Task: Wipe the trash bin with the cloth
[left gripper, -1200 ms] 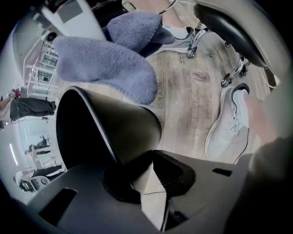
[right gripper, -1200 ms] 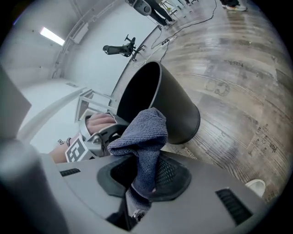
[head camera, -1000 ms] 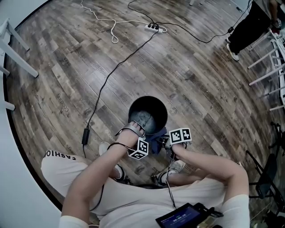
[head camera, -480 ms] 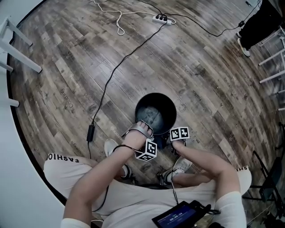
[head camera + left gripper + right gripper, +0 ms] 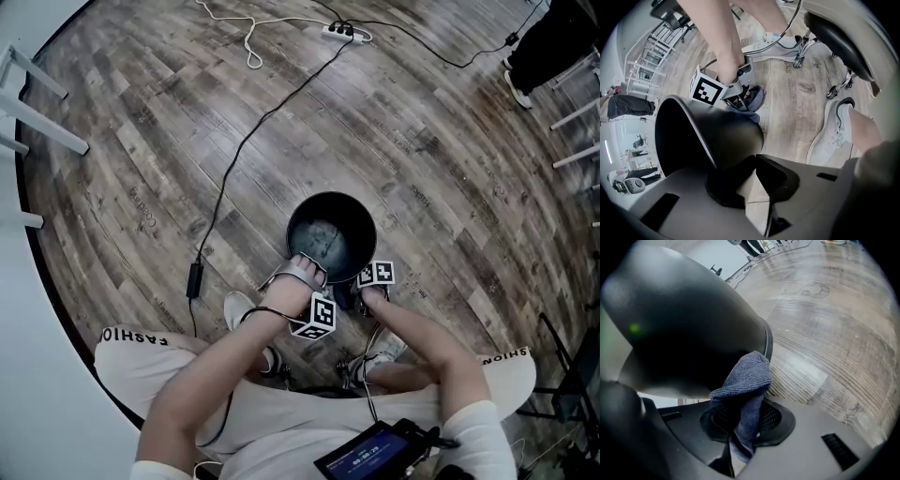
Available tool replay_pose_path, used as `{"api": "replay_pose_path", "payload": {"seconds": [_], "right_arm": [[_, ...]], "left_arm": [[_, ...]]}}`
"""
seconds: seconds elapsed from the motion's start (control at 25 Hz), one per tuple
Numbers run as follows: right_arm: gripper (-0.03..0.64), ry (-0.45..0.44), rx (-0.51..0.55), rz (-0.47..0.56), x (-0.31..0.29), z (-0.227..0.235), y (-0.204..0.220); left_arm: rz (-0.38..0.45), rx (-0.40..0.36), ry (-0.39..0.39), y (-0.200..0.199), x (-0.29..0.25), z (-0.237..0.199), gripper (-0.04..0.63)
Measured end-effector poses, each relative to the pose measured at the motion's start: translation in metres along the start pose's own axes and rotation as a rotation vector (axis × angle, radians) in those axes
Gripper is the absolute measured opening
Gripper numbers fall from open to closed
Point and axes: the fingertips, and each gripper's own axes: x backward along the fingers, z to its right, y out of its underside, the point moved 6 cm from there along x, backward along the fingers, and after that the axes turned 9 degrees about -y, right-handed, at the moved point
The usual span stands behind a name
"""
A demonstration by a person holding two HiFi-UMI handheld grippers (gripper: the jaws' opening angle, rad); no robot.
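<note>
The black round trash bin (image 5: pixel 331 234) stands on the wooden floor in front of the person's feet. My left gripper (image 5: pixel 305 269) is shut on its near rim; in the left gripper view the rim's thin wall (image 5: pixel 693 136) runs between the jaws (image 5: pixel 752 176). My right gripper (image 5: pixel 356 291) is low at the bin's near right side, shut on a blue cloth (image 5: pixel 747 380). The cloth's bunched end lies against the bin's outer wall (image 5: pixel 684 324). From the left gripper view, the right gripper (image 5: pixel 738 96) and cloth (image 5: pixel 754 99) show behind the bin.
A black cable (image 5: pixel 234 159) crosses the floor to a power strip (image 5: pixel 342 33). The person's shoes (image 5: pixel 239 307) (image 5: pixel 380 349) stand close behind the bin. A chair base with casters (image 5: pixel 834 47) is near. White furniture legs (image 5: pixel 37 103) stand at the left.
My right gripper has slid down the bin's near side with the cloth. The left gripper has stayed on the rim. The head camera has tilted a little.
</note>
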Motion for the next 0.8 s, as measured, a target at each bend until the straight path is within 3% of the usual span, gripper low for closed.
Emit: {"api": "replay_pose_path", "payload": {"seconds": [0.12, 0.28, 0.4, 0.48, 0.72, 0.8], "right_arm": [[0.074, 0.016, -0.027, -0.018, 0.016, -0.013, 0.002], [0.074, -0.027, -0.002, -0.069, 0.054, -0.053, 0.016], [0.074, -0.079, -0.006, -0.080, 0.088, -0.085, 0.028], [0.074, -0.111, -0.022, -0.070, 0.109, -0.105, 0.034], [0.074, -0.183, 0.010, -0.003, 0.147, -0.160, 0.035], [0.074, -0.201, 0.024, 0.017, 0.151, -0.174, 0.033]], "left_arm": [[-0.015, 0.016, -0.007, -0.003, -0.001, -0.001, 0.076], [0.009, 0.027, -0.017, -0.002, -0.001, 0.003, 0.086], [0.026, 0.051, 0.020, 0.004, 0.001, 0.007, 0.186], [0.018, 0.060, 0.022, 0.012, 0.004, 0.005, 0.213], [-0.026, 0.008, -0.040, 0.030, 0.000, 0.004, 0.202], [-0.035, -0.024, -0.065, 0.029, 0.000, 0.005, 0.118]]}}
